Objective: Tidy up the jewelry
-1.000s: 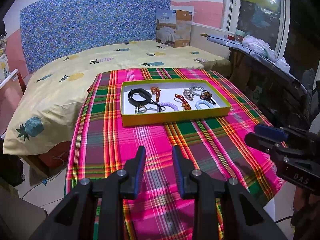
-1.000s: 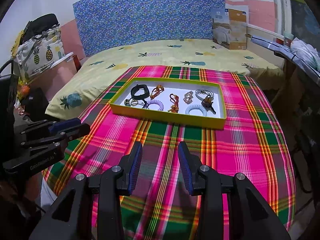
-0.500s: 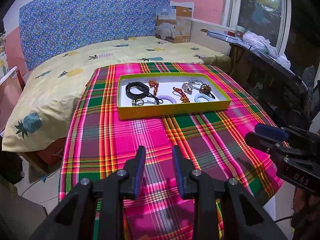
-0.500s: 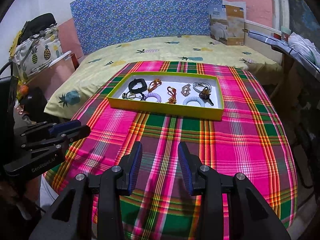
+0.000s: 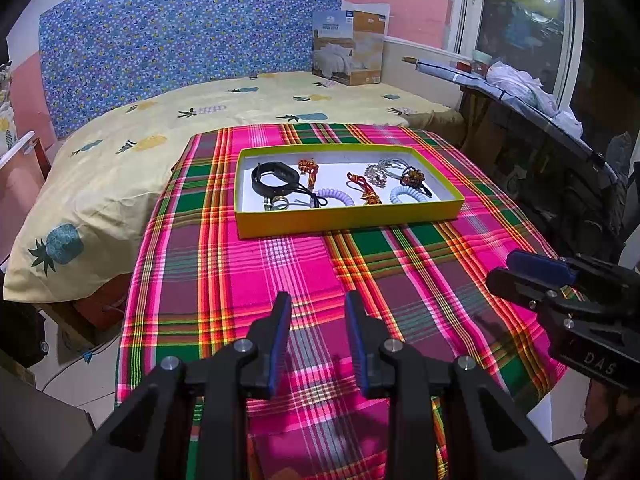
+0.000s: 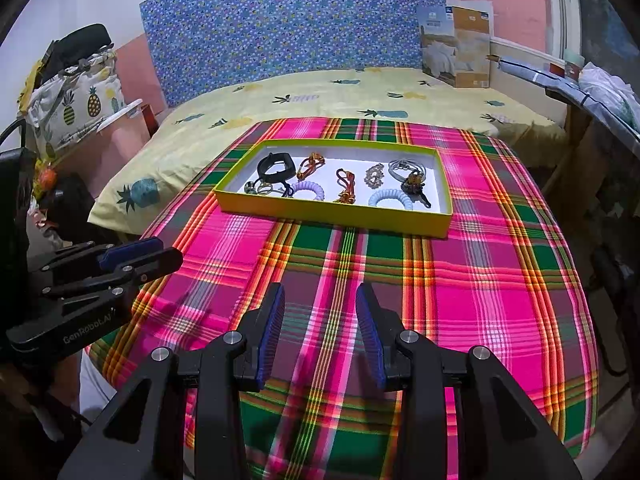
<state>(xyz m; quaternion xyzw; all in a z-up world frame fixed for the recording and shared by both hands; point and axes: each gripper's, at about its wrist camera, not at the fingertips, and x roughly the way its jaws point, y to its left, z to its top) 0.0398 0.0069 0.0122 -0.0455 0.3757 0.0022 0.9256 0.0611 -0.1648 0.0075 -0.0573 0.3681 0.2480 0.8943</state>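
A bedroom is showing here, with a plaid-covered table (image 6: 460, 280) standing against a bed (image 5: 248, 112) in pineapple sheets. The left gripper (image 5: 317, 306) is hovering low over the near cloth, its jaws spread and holding nothing; the right gripper (image 6: 320, 300) is doing the same just beside it, equally parted and bare. Over the last second both views have been pulling back and tilting, so the yellow tray (image 6: 332, 216) is sitting farther off now, well apart from either tool. That fits a retreat after sorting as readily as a pause before reaching in. The jewelry is all lying inside the tray: a black band (image 5: 274, 178), a lilac coil (image 5: 336, 196), a pale blue coil (image 6: 390, 199), red-gold cords (image 5: 362, 188) and silver pieces (image 6: 406, 168), spaced loosely. Nothing is lying on the cloth between grippers and tray; only the tray's raised front wall is standing in the way. A cardboard box (image 5: 348, 48) is resting on the far corner of the bed.
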